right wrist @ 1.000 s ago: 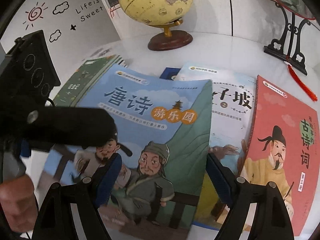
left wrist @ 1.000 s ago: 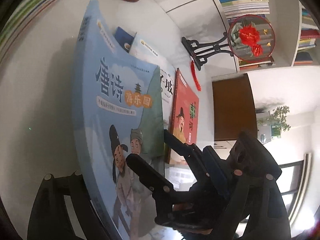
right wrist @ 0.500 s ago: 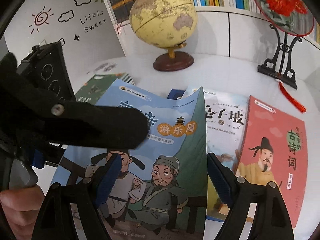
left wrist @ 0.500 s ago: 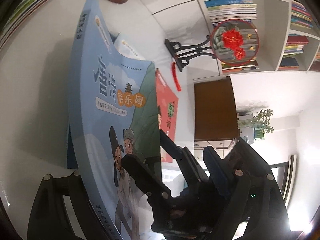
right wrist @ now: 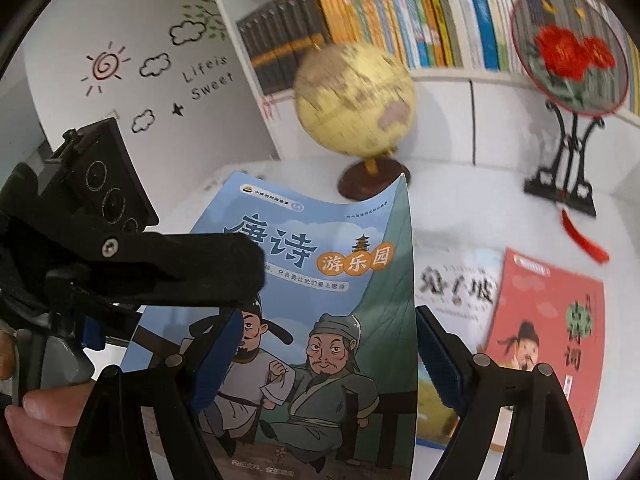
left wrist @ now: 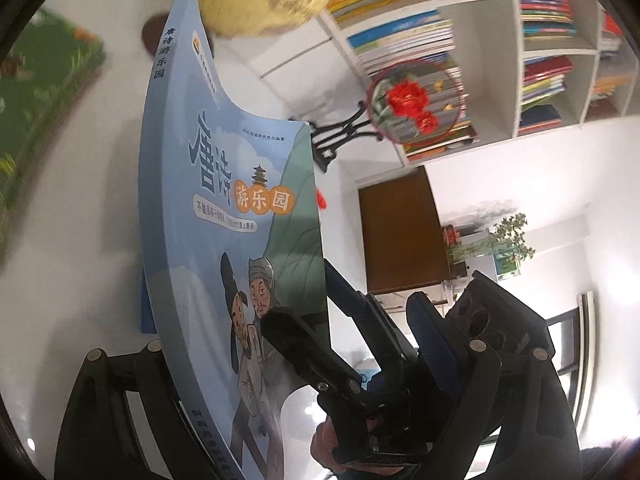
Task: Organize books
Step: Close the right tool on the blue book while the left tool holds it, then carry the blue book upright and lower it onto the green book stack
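A light blue picture book [left wrist: 224,220] [right wrist: 320,280] hangs bowed above the white table [right wrist: 460,208], carried between both grippers. My right gripper [right wrist: 328,320] straddles its fore-edge side: the left pad [right wrist: 216,352] lies on the cover and the right pad [right wrist: 436,356] sits against the right edge. My left gripper [left wrist: 280,328] stands wide at the spine side. One of its fingers [left wrist: 120,364] is behind the book and the other [right wrist: 180,268] reaches over the cover, well apart from it. A red book [right wrist: 552,320] and a white book [right wrist: 456,292] lie flat on the table.
A globe [right wrist: 356,96] and a round red-flower fan on a black stand [right wrist: 568,52] stand at the back of the table. Behind them is a white bookshelf [right wrist: 400,12] full of books. A green stack of books [left wrist: 40,92] lies to the left. A person's fingers [right wrist: 40,420] hold the left gripper.
Both grippers have risen together with the blue book, which has left the table. The views tip up toward the shelf, and the red and white books sink lower in view.
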{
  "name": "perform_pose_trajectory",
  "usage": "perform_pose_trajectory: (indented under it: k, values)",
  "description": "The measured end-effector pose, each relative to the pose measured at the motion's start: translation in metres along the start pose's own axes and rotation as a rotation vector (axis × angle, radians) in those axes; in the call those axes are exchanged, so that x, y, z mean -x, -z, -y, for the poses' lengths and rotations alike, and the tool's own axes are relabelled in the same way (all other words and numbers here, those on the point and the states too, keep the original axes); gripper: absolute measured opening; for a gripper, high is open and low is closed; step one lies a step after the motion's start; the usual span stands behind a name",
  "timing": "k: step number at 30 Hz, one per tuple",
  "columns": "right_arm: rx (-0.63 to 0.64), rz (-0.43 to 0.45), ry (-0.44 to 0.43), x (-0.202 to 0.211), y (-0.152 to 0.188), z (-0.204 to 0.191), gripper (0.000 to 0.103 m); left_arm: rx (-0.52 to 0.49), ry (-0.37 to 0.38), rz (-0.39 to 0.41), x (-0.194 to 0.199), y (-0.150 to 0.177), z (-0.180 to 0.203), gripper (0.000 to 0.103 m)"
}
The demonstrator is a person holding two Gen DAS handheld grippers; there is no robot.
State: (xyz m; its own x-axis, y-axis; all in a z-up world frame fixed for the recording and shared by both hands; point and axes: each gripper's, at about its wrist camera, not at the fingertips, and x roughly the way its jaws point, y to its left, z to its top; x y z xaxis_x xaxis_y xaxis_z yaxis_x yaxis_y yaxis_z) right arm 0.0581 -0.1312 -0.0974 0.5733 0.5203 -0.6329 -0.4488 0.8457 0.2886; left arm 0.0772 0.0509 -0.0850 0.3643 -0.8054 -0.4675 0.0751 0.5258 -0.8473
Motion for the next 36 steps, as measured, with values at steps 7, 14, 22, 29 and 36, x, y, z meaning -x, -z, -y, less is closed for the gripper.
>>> perform_pose_trajectory:
  k: [7, 14, 22, 29, 36]
  values:
    - [0.016, 0.063, -0.02, 0.001, -0.025, -0.047, 0.085, -0.064, -0.003, 0.027, 0.055, -0.019, 0.001, 0.088]
    - [0.014, 0.111, 0.003, -0.018, -0.051, -0.102, 0.085, -0.114, -0.011, 0.002, 0.101, -0.049, -0.019, 0.088]
    - [0.016, 0.103, 0.036, -0.063, -0.071, -0.159, 0.085, -0.088, 0.002, -0.027, 0.132, -0.078, -0.069, 0.087]
    - [0.031, 0.067, 0.057, -0.103, -0.075, -0.188, 0.085, -0.068, -0.003, -0.055, 0.14, -0.098, -0.104, 0.087]
    - [0.011, 0.06, 0.09, -0.129, -0.076, -0.195, 0.085, -0.043, 0.035, -0.104, 0.132, -0.118, -0.134, 0.087]
